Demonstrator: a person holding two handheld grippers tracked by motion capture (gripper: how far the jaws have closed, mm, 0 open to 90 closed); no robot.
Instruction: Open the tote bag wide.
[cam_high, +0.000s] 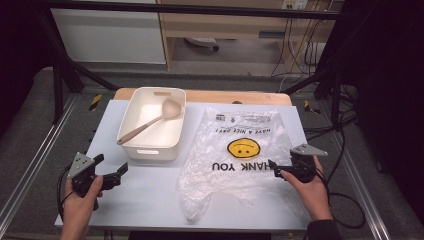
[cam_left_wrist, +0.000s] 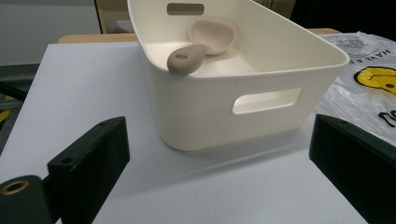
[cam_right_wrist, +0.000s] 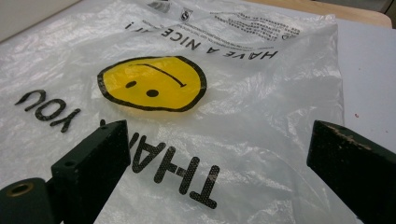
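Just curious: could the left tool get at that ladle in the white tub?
Probably yes. The left tool is open, the tub has no lid, and the ladle handle rests on the near rim with bare table between.

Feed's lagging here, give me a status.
Both hand-held grippers open, left, right. Beige plastic ladle in white plastic bin. Clear smiley plastic bag flat beside it.

Black claws (cam_high: 111, 172), grey triangular plates (cam_high: 80, 164)

The tiny black print at the top of the clear crinkly plastic bag (cam_high: 235, 150) is too small to read. The white plastic bin's (cam_left_wrist: 243, 100) wall hides most of the beige ladle's (cam_left_wrist: 196, 49) handle.
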